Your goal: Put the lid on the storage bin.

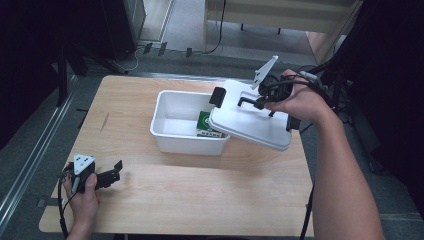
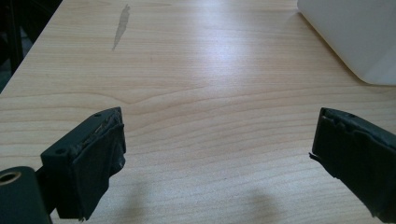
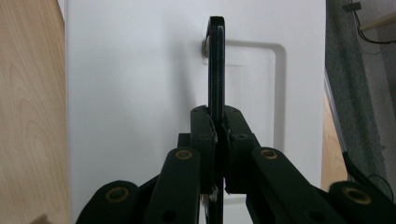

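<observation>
on the tabletop (image 1: 150, 200) i see the white box (image 1: 172, 135); its lid (image 1: 250, 125) hangs tilted over the right rim. my right gripper (image 1: 260, 101) clamps the lid's black handle (image 3: 216, 60). my left gripper (image 1: 117, 172) rests wide, with nothing inside.

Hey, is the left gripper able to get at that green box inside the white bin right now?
Probably yes. The left gripper rests open on the table, bare wood between it and the white bin. The lid, held up by the right gripper, overhangs only the green box's right side.
</observation>
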{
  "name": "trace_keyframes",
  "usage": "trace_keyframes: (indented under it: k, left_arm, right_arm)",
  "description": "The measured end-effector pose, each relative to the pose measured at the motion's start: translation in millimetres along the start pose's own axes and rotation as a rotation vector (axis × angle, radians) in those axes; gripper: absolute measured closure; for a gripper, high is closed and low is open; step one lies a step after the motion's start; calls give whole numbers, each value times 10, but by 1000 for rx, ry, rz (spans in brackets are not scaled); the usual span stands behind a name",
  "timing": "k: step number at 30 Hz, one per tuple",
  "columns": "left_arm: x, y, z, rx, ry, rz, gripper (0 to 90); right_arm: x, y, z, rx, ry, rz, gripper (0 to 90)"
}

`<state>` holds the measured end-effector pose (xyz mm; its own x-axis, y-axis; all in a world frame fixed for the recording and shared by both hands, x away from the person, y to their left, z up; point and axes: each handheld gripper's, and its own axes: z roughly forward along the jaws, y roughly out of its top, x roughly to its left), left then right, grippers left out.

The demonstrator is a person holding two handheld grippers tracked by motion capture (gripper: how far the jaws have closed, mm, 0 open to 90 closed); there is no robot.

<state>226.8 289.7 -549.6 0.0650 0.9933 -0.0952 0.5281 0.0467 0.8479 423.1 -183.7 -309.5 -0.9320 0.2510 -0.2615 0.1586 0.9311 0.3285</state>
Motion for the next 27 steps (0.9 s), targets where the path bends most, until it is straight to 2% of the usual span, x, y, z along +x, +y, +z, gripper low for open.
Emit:
trace_keyframes:
  k: [20, 27]
  left_arm:
    - [7, 1, -2, 1, -4, -4, 31]
    - [12, 2, -2, 3, -4, -2, 31]
  right_arm:
    - [89, 623, 153, -32, 38, -103, 851]
    - [128, 796, 213, -46, 49, -123, 851]
